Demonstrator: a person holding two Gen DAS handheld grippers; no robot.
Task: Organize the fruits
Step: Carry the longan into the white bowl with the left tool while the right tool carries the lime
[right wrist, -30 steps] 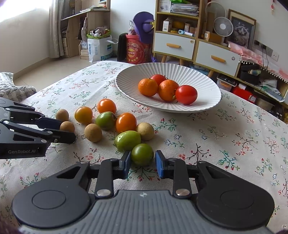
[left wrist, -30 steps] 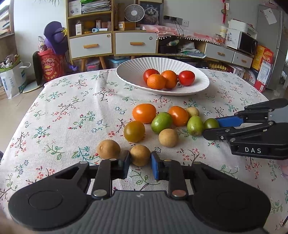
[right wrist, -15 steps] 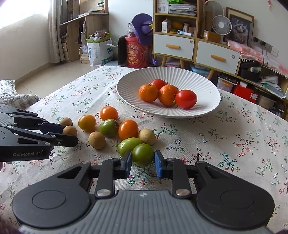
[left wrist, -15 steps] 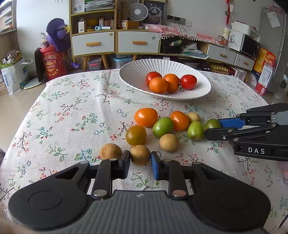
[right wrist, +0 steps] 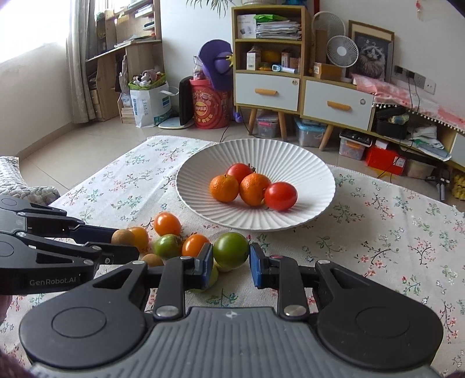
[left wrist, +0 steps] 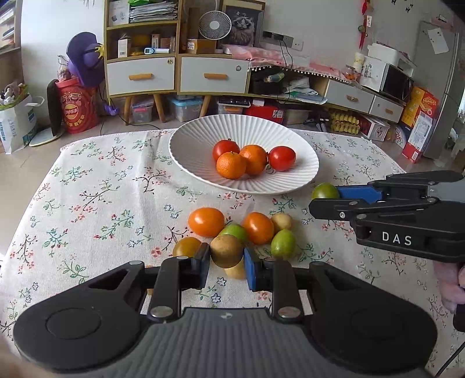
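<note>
Pinching a small brown fruit point(left wrist: 226, 251) between its two pads, the left gripper point(left wrist: 226, 263) holds it lifted above the floral tablecloth point(left wrist: 96, 203), over the loose cluster of fruit lying in the middle of the table. The right gripper point(right wrist: 231, 261) likewise clamps a round green tomato point(right wrist: 231, 250), raised clear of the cloth and level with the near rim of the white ribbed plate point(right wrist: 261, 154); in the left wrist view this same green fruit shows at the tip of the right tool, just off the plate's right edge. Under and beyond the left tongs lie an orange tomato point(left wrist: 206, 221), a second orange tomato point(left wrist: 258, 227), a green fruit point(left wrist: 283, 243), a pale brown fruit point(left wrist: 282, 221) and a yellowish-brown tomato point(left wrist: 186, 246), all packed close together, some touching; another green one is half hidden behind the held brown fruit, and one more brown one peeks out beneath it. The plate sits toward the far edge of the table and carries two mandarins point(left wrist: 231, 165) and two red tomatoes point(left wrist: 281, 158), bunched together near its centre. Between the left tongs and the plate stands the cluster itself. Past the table's far edge stand a wooden cabinet with grey drawers point(left wrist: 177, 72), a small white fan point(left wrist: 214, 25) and a red bucket point(left wrist: 77, 107).
</note>
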